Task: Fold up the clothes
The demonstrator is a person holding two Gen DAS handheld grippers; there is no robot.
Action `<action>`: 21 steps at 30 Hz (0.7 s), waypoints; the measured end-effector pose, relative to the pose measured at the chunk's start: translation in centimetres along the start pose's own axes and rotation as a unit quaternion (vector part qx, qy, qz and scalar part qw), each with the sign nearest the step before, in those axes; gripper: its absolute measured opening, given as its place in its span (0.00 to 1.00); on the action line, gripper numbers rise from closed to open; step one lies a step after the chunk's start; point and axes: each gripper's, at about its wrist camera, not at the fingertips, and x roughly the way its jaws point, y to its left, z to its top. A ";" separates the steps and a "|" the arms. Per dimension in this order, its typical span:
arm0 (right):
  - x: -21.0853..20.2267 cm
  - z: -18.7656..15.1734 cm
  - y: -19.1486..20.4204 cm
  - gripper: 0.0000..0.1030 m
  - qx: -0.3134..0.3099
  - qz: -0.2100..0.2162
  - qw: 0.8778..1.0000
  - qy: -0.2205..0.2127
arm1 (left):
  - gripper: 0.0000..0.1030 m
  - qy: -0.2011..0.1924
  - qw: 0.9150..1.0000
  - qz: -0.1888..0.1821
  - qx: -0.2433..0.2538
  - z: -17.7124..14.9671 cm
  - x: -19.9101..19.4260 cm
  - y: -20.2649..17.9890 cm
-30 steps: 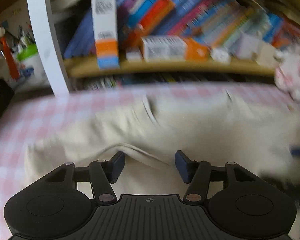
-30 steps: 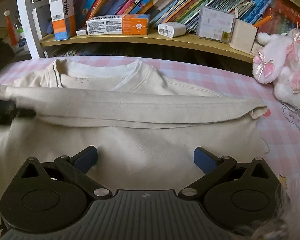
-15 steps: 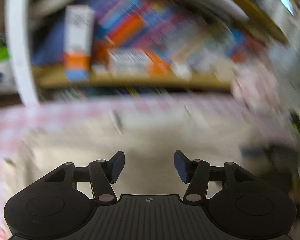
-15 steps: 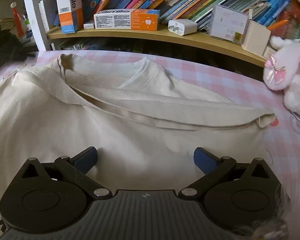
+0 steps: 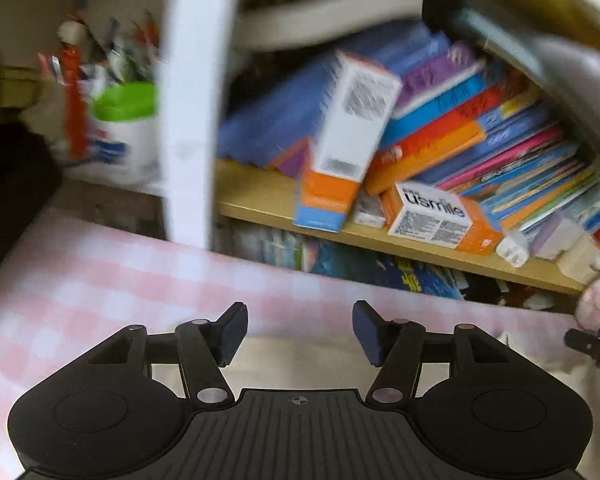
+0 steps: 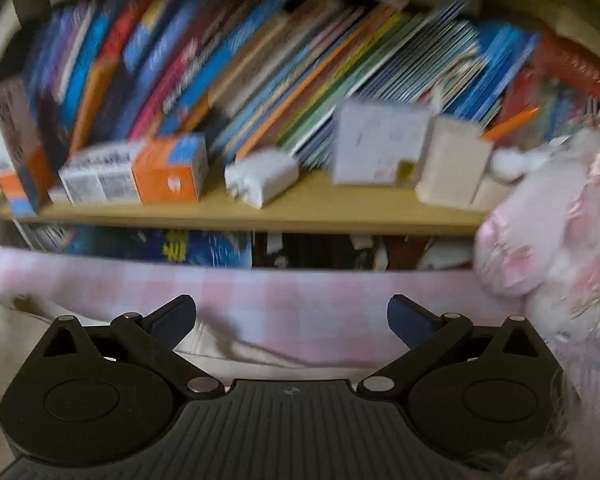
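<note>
The cream garment (image 5: 300, 364) lies on the pink checked cloth (image 5: 80, 280), and only a strip of it shows low in the left wrist view. My left gripper (image 5: 298, 332) hangs above its far edge. Its jaws are opening, with nothing between them. In the right wrist view the cream garment (image 6: 4, 344) shows at the lower left and under the fingers. My right gripper (image 6: 292, 320) stands wide open and empty over the garment's far edge and the checked cloth (image 6: 300, 296). Both views are blurred.
A wooden shelf (image 6: 320, 212) with leaning books, orange-and-white boxes (image 5: 440, 216) and a white charger (image 6: 260, 180) runs just behind the table. A white post (image 5: 188, 120) stands at the left. A pink plush toy (image 6: 560, 220) sits at the right.
Both grippers have lifted and moved toward the shelf, so the garment has slid to the bottom of both views. The left view has also tilted. Both grippers remain empty.
</note>
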 end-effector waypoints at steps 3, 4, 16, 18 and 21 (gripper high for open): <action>-2.9 -1.9 -2.0 1.00 0.002 -0.003 1.000 0.006 | 0.57 -0.002 0.999 0.018 0.026 -3.1 -4.3 2.4; -3.9 -2.8 -2.5 1.00 0.002 -0.008 1.000 0.012 | 0.57 0.001 0.999 0.022 0.030 -4.2 -5.7 3.2; -15.6 -15.0 0.0 1.00 0.037 0.032 0.998 -0.027 | 0.53 0.026 0.998 0.038 -0.051 -14.2 -14.9 8.1; -15.8 -15.9 0.8 1.00 0.032 0.021 0.999 -0.012 | 0.50 0.027 0.998 0.022 -0.052 -14.4 -14.8 8.0; -15.7 -17.2 1.6 1.00 0.018 0.001 1.000 0.012 | 0.27 0.039 0.999 0.000 -0.033 -14.6 -14.2 7.2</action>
